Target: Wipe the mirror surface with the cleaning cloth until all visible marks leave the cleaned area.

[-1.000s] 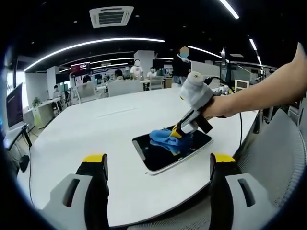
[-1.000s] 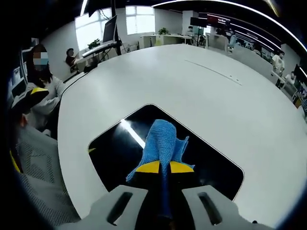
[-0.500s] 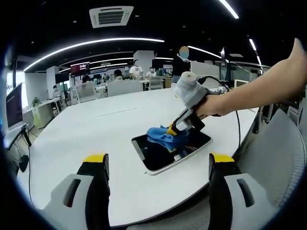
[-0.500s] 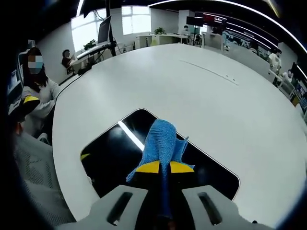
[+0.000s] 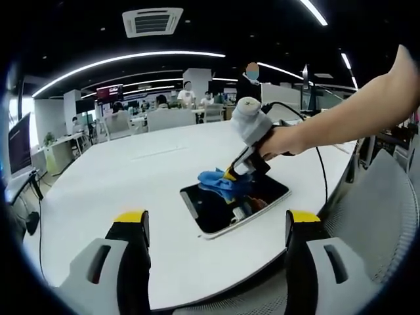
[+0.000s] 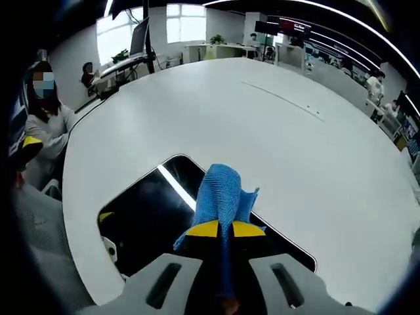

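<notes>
A dark rectangular mirror (image 5: 236,203) lies flat on the white table (image 5: 131,177), near its front right edge. My right gripper (image 5: 231,176), held by a person's hand, is shut on a blue cleaning cloth (image 5: 216,182) and presses it onto the mirror's far left part. In the right gripper view the cloth (image 6: 220,200) hangs from the shut yellow-tipped jaws (image 6: 226,230) over the mirror (image 6: 147,210), whose surface reflects a ceiling light strip. My left gripper (image 5: 213,220) hovers open above the table's near edge, short of the mirror, with nothing between its fingers.
The big white table (image 6: 308,151) stretches far beyond the mirror. A grey mesh chair (image 5: 377,197) stands at the right. People sit at desks in the background, and one person (image 6: 46,115) sits beside the table's left edge.
My right gripper has slid the cloth across the mirror toward its far left end. The left gripper has stayed still.
</notes>
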The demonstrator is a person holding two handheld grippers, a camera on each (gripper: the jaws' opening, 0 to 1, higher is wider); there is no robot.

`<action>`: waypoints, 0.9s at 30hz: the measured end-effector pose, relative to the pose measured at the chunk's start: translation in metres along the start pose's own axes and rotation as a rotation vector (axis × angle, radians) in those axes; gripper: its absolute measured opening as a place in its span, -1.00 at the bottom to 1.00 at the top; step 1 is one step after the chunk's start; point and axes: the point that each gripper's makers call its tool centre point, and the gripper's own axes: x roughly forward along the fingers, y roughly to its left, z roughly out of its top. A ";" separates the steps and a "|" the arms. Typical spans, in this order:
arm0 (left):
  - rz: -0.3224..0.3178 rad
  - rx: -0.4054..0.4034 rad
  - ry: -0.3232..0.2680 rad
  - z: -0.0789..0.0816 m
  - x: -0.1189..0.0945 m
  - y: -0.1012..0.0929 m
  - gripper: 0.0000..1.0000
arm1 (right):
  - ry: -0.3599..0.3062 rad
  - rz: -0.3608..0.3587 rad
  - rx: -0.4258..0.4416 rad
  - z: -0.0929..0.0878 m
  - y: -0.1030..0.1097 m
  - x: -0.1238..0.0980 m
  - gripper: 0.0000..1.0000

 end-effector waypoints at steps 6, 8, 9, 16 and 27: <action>0.001 -0.001 0.000 0.000 0.001 0.000 0.67 | 0.016 -0.013 -0.016 0.004 -0.005 0.003 -1.00; 0.001 -0.001 -0.001 0.001 0.001 0.000 0.67 | 0.017 -0.015 -0.013 0.004 -0.007 0.003 -1.00; 0.002 -0.001 -0.002 0.001 0.001 0.000 0.67 | 0.018 -0.015 -0.016 0.004 -0.008 0.003 -1.00; -0.002 0.000 -0.001 0.001 0.001 0.000 0.66 | 0.024 -0.021 -0.023 0.004 -0.008 0.003 -1.00; -0.001 -0.001 0.005 0.001 0.001 -0.001 0.64 | 0.023 -0.022 -0.019 0.002 -0.008 0.001 -1.00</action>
